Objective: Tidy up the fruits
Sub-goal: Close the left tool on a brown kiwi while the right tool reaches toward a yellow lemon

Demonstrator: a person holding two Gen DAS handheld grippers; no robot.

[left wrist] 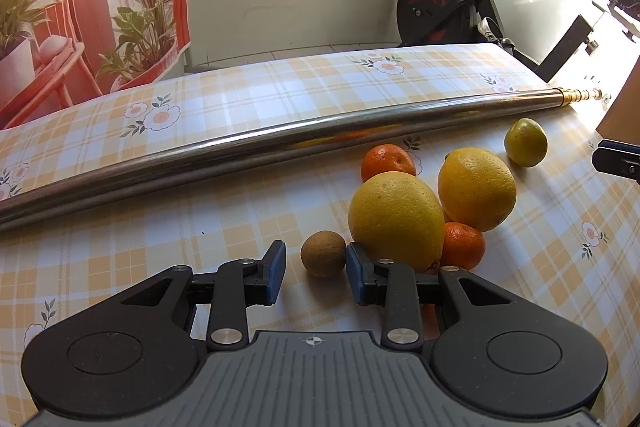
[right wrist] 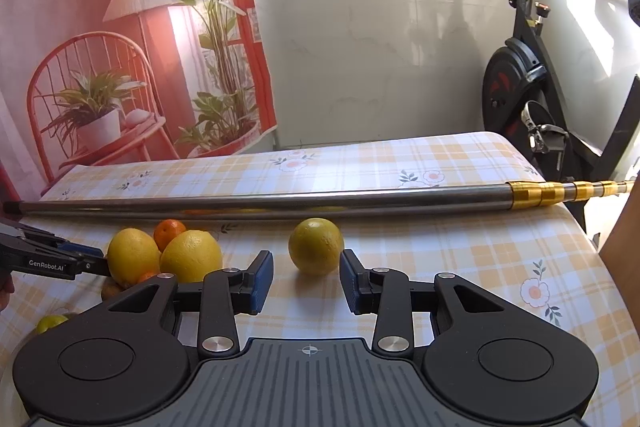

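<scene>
In the left wrist view my left gripper [left wrist: 316,277] is open, its tips on either side of a small brown kiwi [left wrist: 323,253] without gripping it. To the right sits a cluster: two large yellow citrus [left wrist: 396,219] [left wrist: 476,189], two small mandarins [left wrist: 387,161] [left wrist: 462,245], and a greenish-yellow citrus [left wrist: 525,142] apart. In the right wrist view my right gripper [right wrist: 306,283] is open just before that greenish-yellow citrus [right wrist: 316,246]. The cluster [right wrist: 191,255] lies to its left, with the left gripper [right wrist: 86,259] beside it.
A long metal pole [left wrist: 256,143] with a brass end lies across the checked tablecloth [left wrist: 120,227] behind the fruit; it also shows in the right wrist view [right wrist: 280,201]. A small yellow fruit [right wrist: 50,323] sits at front left. An exercise bike [right wrist: 532,95] stands beyond the table's right edge.
</scene>
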